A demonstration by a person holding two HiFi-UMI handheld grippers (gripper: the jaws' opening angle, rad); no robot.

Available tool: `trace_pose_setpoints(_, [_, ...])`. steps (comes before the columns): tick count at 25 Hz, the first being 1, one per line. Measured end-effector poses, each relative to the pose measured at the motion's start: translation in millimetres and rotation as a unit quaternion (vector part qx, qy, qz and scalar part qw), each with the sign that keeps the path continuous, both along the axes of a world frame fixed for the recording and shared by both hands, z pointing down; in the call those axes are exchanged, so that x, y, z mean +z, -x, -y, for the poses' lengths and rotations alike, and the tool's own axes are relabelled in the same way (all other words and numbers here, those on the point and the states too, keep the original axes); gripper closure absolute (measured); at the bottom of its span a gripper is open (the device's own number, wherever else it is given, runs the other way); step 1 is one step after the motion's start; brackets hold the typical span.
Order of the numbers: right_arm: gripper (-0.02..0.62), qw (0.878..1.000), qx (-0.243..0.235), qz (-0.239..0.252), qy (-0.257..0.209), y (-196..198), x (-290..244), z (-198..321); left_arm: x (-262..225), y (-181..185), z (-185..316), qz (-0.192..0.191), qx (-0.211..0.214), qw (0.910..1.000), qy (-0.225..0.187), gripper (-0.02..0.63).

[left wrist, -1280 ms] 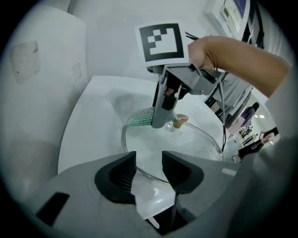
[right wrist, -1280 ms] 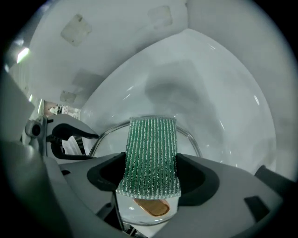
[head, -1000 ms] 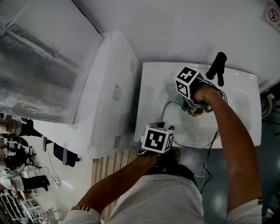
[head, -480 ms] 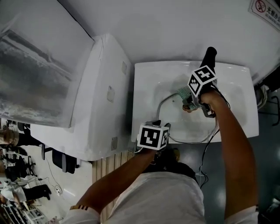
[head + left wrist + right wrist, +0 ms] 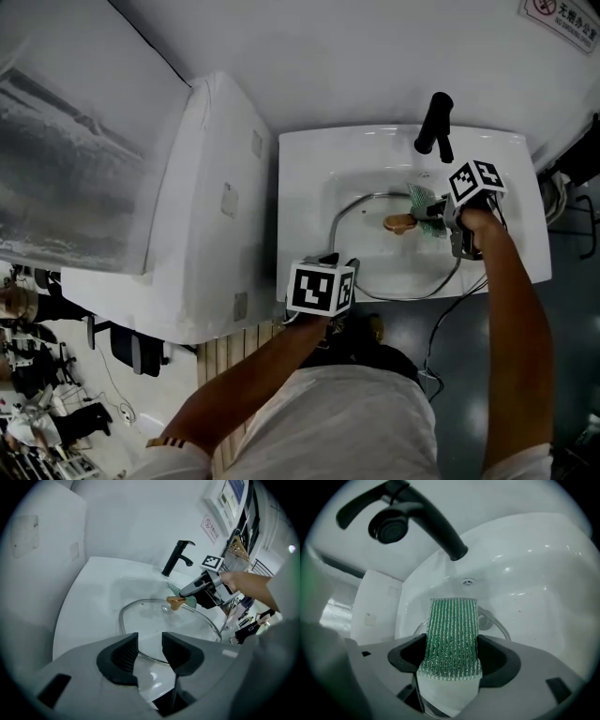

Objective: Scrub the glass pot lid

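White sink basin (image 5: 309,187) with glass pot lid (image 5: 382,264): right gripper (image 5: 433,214) clamps green scouring sponge (image 5: 451,634) beside knob (image 5: 398,223); left gripper (image 5: 150,643), jaws just narrowing, grips nothing; scrubbing seemingly mid-course.

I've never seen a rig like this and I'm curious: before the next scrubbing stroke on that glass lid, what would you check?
1. Sponge gripped: ok. The right gripper has its jaws shut on the green sponge.
2. Lid placed: ok. The glass lid lies knob-up in the white sink.
3. Sponge on glass: cannot tell. It hangs right beside the brown knob.
4. Lid steadied: not ok. The left gripper has its jaws apart, just closed slightly. The lid's rim shows in the gap, unpinched.
5. Tap off: ok. No stream shows at the black tap.
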State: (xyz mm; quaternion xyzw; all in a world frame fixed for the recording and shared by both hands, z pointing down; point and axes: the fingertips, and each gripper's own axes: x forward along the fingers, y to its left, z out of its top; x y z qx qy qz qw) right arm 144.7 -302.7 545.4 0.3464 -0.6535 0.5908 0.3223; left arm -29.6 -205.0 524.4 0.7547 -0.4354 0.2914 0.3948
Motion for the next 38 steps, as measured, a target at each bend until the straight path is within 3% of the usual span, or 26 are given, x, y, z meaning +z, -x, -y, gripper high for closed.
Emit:
trace_pose_setpoints(3, [0.258, 0.999, 0.035, 0.036, 0.001, -4, 0, -4, 0, 0, 0, -0.001, 0.0, 1.0, -0.001, 0.437])
trace_pose_setpoints(5, [0.258, 0.998, 0.03, 0.05, -0.008, 0, -5, -5, 0, -1, 0, -0.001, 0.0, 1.0, -0.002, 0.437])
trace_pose_setpoints(8, [0.258, 0.998, -0.03, 0.052, -0.037, 19, -25, -12, -1, -1, 0, -0.002, 0.0, 1.0, -0.002, 0.439])
trace_pose_setpoints(12, [0.258, 0.984, -0.154, -0.002, -0.09, 52, -50, -29, 1, 0, 0, -0.005, -0.001, 1.0, -0.002, 0.439])
trace_pose_setpoints(15, [0.258, 0.958, -0.242, -0.064, -0.137, 76, -61, -40, 1, 0, 0, -0.006, -0.002, 1.0, -0.003, 0.439])
trace_pose_setpoints(21, [0.258, 0.882, -0.382, -0.188, -0.201, 113, -50, -56, 0, 0, 0, -0.008, -0.006, 0.9999, -0.006, 0.44])
trace_pose_setpoints(27, [0.258, 0.851, -0.425, -0.214, -0.223, 128, -40, -64, -1, 0, -1, -0.008, -0.01, 0.9999, -0.008, 0.443])
trace_pose_setpoints(32, [0.258, 0.843, -0.427, -0.226, -0.237, 125, -37, -66, 0, 0, -1, -0.012, -0.015, 0.9998, -0.01, 0.443])
trace_pose_setpoints(35, [0.258, 0.855, -0.407, -0.215, -0.24, 116, -40, -65, 0, 0, -1, -0.012, -0.017, 0.9997, -0.011, 0.443])
trace_pose_setpoints(38, [0.258, 0.874, -0.374, -0.202, -0.234, 99, -39, -63, 0, 0, -1, -0.012, -0.017, 0.9997, -0.011, 0.445])
